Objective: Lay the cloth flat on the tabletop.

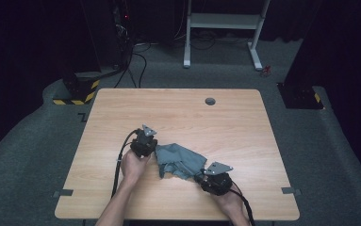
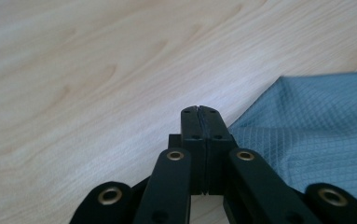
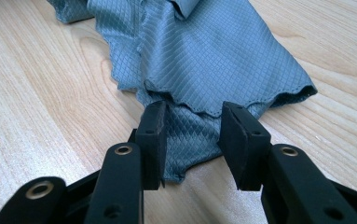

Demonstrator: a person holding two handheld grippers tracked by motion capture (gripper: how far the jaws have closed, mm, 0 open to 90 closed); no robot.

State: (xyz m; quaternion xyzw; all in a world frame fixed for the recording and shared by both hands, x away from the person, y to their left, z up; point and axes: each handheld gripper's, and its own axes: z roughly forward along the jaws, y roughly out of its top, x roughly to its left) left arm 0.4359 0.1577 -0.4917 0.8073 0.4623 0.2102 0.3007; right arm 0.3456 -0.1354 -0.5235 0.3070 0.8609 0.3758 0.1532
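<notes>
1. Fingers of the left gripper pressed together, pinching nothing visible; right gripper spread astride the cloth's hem.
2. Grey cloth lies mid-table, rumpled; probably light, limp; best pinched at corners.

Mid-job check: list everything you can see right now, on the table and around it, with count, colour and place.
cloth: one, grey-blue, crumpled, near middle of the table, between the two grippers
table: one, light wood, centre of the high view
grommet: one, grey, round, far side of the tabletop
white frame: one, on the floor beyond the table
striped block: one, black and yellow, floor off the table's far left corner
cables: several, black, on the floor behind the table
left gripper: one, black, fingers shut with nothing between them, beside the cloth's edge
right gripper: one, black, fingers open, cloth edge lying between them
hands: two, one on each gripper, near edge
</notes>
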